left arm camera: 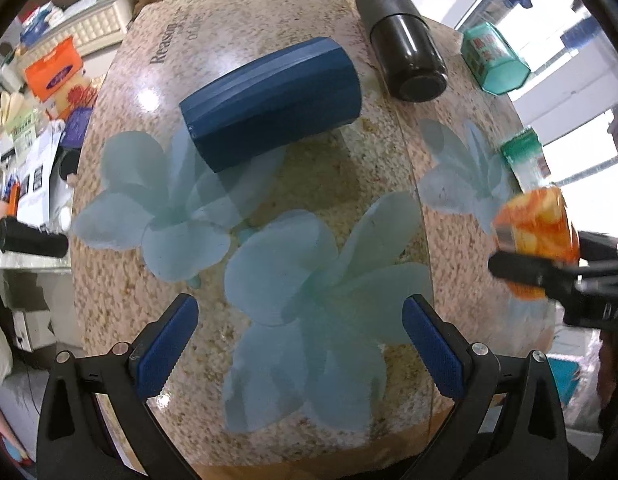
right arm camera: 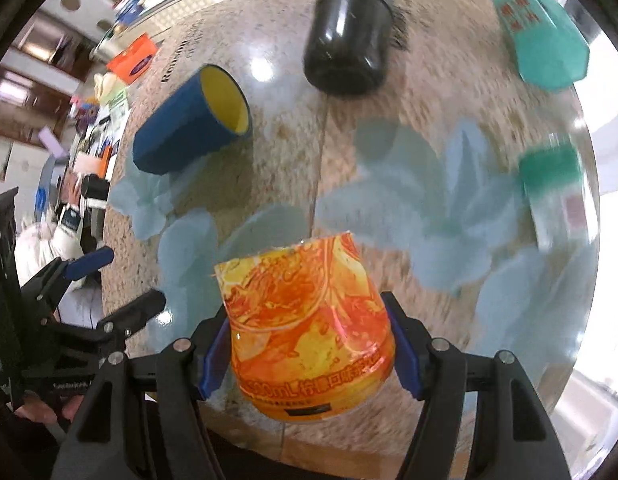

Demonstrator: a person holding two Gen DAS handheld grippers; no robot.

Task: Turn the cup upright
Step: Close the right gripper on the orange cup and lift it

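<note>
My right gripper (right arm camera: pixel 311 344) is shut on an orange and yellow printed cup (right arm camera: pixel 305 328) and holds it tilted above the table; the cup also shows at the right edge of the left wrist view (left arm camera: pixel 537 232). A dark blue cup with a yellow inside (right arm camera: pixel 193 124) lies on its side on the table, also seen in the left wrist view (left arm camera: pixel 269 100). My left gripper (left arm camera: pixel 301 344) is open and empty over the flower print, well short of the blue cup.
A black flask (left arm camera: pixel 405 52) lies on its side at the far edge of the speckled tabletop (left arm camera: pixel 349 184). A teal hexagonal box (left arm camera: pixel 495 60) and a green-capped jar (left arm camera: pixel 525 156) sit at the right. Cluttered desks lie beyond the left edge.
</note>
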